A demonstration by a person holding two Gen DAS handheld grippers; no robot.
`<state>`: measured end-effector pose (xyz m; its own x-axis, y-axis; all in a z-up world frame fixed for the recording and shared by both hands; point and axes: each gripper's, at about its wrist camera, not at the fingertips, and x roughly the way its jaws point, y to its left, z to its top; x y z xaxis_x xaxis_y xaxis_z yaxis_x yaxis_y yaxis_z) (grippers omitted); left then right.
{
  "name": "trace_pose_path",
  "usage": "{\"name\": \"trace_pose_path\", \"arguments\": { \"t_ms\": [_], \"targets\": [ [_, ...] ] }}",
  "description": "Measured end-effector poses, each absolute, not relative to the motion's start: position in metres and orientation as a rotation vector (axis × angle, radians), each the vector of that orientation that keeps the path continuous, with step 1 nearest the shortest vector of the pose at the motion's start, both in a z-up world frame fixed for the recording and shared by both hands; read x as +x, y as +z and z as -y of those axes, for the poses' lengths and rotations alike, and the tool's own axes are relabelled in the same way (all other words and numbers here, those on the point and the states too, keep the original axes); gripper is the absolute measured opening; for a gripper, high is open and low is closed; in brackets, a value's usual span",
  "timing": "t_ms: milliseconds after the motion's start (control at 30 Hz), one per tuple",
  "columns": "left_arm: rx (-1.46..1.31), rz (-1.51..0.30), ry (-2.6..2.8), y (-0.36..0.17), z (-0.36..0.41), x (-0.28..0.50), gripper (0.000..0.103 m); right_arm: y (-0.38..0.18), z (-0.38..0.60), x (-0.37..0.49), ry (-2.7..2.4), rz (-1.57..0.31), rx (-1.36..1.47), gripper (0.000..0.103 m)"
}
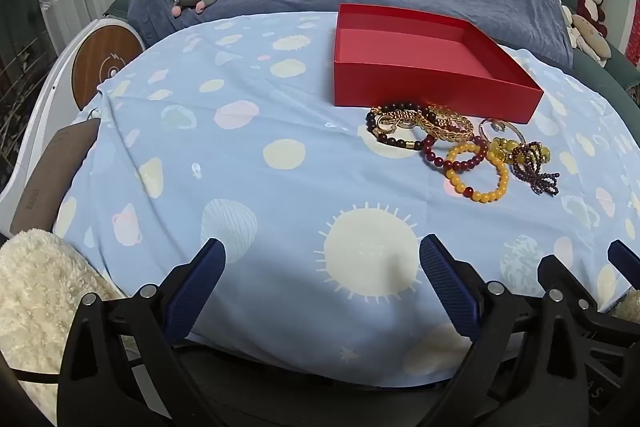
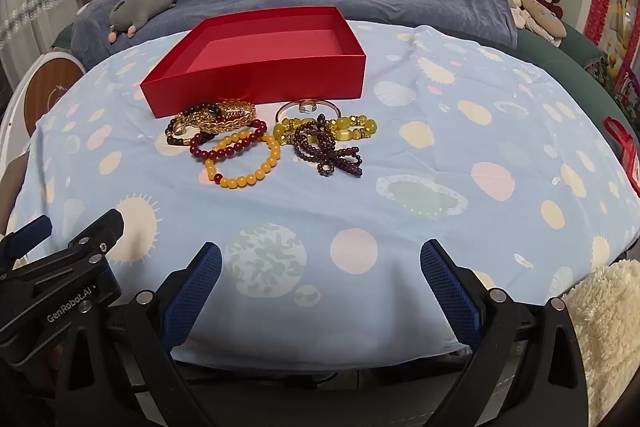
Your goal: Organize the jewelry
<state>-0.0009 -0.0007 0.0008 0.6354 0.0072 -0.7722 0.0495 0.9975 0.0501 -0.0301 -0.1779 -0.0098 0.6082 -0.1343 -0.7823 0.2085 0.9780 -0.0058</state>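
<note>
Jewelry pile of beaded bracelets (image 2: 256, 143) is lying mid-frame before the seemingly empty red cardboard box (image 2: 260, 67); both hand-held grippers, left (image 1: 320, 291) and right (image 2: 320, 291), are hovering wide, holding nothing. Start with the outlying yellow bead bracelet (image 2: 240, 163).

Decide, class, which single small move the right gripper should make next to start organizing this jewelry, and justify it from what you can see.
Probably move the right gripper forward toward the yellow bead bracelet. Both grippers are open and hold nothing, the red box holds no jewelry, and every bracelet lies on the cloth in front of the box. This bracelet is the nearest piece, lying mostly clear at the pile's near edge.
</note>
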Motion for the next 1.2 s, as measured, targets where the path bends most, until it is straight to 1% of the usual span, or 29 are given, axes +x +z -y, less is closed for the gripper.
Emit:
{"name": "trace_pose_path", "arguments": {
  "t_ms": [600, 933, 1200],
  "targets": [
    [0.060, -0.877, -0.036, 0.0044, 0.0018, -0.0047, 0.093, -0.0064, 0.1777, -0.0320, -0.202, -0.889, 0.089, 0.096],
    [0.054, -0.878, -0.043, -0.0037, -0.0029, 0.0008, 0.093, -0.0066, 0.1782, -0.0321, -0.201, -0.886, 0.091, 0.096],
    [0.054, -0.869, -0.046, 0.0030, 0.0008, -0.0013, 0.093, -0.0052, 0.1784, -0.0329, -0.201, -0.882, 0.093, 0.096]
  ]
}}
